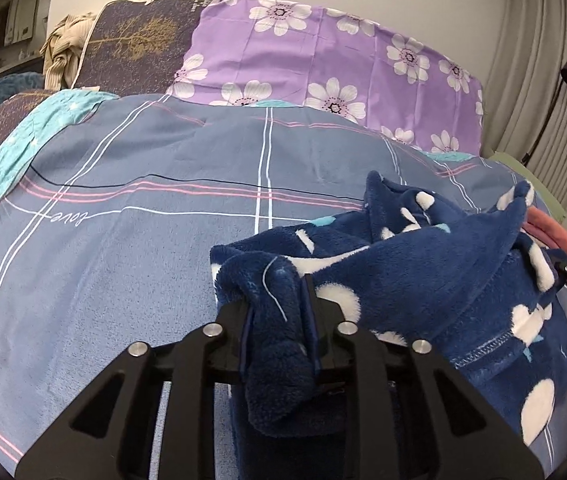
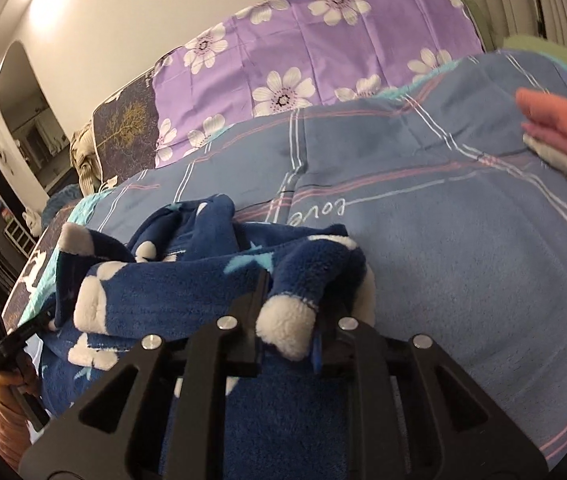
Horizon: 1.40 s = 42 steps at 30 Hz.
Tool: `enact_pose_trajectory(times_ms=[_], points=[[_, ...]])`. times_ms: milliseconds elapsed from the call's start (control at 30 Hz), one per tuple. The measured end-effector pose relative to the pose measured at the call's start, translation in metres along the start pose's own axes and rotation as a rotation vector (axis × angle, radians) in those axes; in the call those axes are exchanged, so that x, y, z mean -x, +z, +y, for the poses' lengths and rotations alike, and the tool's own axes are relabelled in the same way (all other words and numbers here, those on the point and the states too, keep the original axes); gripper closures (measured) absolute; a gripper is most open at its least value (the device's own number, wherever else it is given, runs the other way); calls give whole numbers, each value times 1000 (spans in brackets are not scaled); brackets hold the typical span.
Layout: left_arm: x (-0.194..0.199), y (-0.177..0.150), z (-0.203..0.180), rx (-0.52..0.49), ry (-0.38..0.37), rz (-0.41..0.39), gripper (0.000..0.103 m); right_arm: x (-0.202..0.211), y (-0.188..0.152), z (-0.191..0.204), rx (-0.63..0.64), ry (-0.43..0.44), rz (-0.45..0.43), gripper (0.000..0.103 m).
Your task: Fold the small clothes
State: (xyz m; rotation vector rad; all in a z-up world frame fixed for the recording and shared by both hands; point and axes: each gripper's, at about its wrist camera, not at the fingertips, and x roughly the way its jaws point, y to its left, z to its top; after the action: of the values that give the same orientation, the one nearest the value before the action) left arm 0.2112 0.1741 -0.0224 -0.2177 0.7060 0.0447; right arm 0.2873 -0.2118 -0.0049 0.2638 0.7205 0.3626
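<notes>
Navy fleece (image 1: 423,280) (thick, soft, limp, light) lies bunched at lower centre on the bed (image 1: 123,260); each hand-held gripper, left (image 1: 279,312) and right (image 2: 289,312), pinches a bunched corner, a sensible hold.

From my right wrist camera, the right gripper (image 2: 287,312) has a bunched fold of the navy fleece garment (image 2: 171,292) between its jaws, a white fluffy patch bulging out at the tips. The garment lies crumpled toward nine o'clock on the blue checked bed cover (image 2: 443,240). At eight o'clock I see the left gripper (image 2: 15,340) at the garment's far edge. A stack of folded clothes (image 2: 563,136), pink on top, sits at two o'clock. A purple flowered pillow (image 2: 303,48) lies at twelve.
</notes>
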Motion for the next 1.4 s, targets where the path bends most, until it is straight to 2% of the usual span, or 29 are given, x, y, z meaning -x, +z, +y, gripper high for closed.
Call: enact_pose_trajectory(times_ms=[67,100,133,167,200,300,433,500,567,633,733,767,800,833,867,900,933,967,1100,1133,1167,1200,1233,1267,1300,1367,1400], points=[[8,-1,-1,-13,-7,-1,66,3,0,1,8,6,10,69],[15,-2,-1,-17,-3,-8,51,8,-1,3,18,15,14,65],[24,-4,-1,-23,3,-25,42,12,-2,5,29,24,14,61],[31,-5,-1,-34,2,-38,42,20,-4,9,62,36,9,52],[39,-7,0,-46,-1,-46,42,27,-5,13,93,34,0,47],[64,-15,3,-118,28,-83,38,45,-13,27,275,-50,-36,39],[65,-25,5,-274,141,-56,36,40,-18,30,449,-184,-17,36],[55,-27,4,-332,184,-30,36,24,-16,26,492,-221,25,36],[38,-27,3,-402,259,1,36,3,-13,24,538,-245,71,36],[22,-22,1,-442,272,18,36,-12,-8,21,558,-248,97,35],[15,-6,-1,-431,207,-17,36,-29,8,15,484,-175,118,34],[15,4,-1,-390,136,-40,36,-31,16,12,429,-134,115,34],[14,12,1,-349,75,-50,36,-33,26,8,351,-74,105,37],[10,25,7,-266,-19,-56,37,-34,34,4,278,-21,98,42],[4,31,10,-221,-65,-50,39,-37,39,2,237,-1,99,57],[-1,36,13,-181,-111,-39,62,-41,45,-1,190,16,104,79],[-11,42,18,-139,-158,-12,90,-46,49,-4,158,28,114,85],[-16,44,20,-117,-163,0,94,-49,51,-8,132,35,123,87],[-35,41,33,-23,-182,32,94,-58,51,-23,52,54,147,88],[-38,38,35,-11,-184,34,92,-60,50,-26,42,56,149,86],[-40,37,37,2,-181,33,90,-61,49,-28,31,59,152,77],[-42,35,38,14,-178,38,76,-62,49,-32,17,68,155,70],[-45,35,40,36,-184,42,56,-66,49,-34,7,83,167,64],[-46,36,40,52,-200,41,47,-72,50,-36,-5,106,190,53],[-48,38,40,66,-228,45,43,-76,51,-36,-9,117,203,51],[-53,43,35,82,-273,56,43,-84,51,-32,-6,106,224,51],[-58,47,31,73,-270,66,59,-84,51,-29,3,93,219,67]])
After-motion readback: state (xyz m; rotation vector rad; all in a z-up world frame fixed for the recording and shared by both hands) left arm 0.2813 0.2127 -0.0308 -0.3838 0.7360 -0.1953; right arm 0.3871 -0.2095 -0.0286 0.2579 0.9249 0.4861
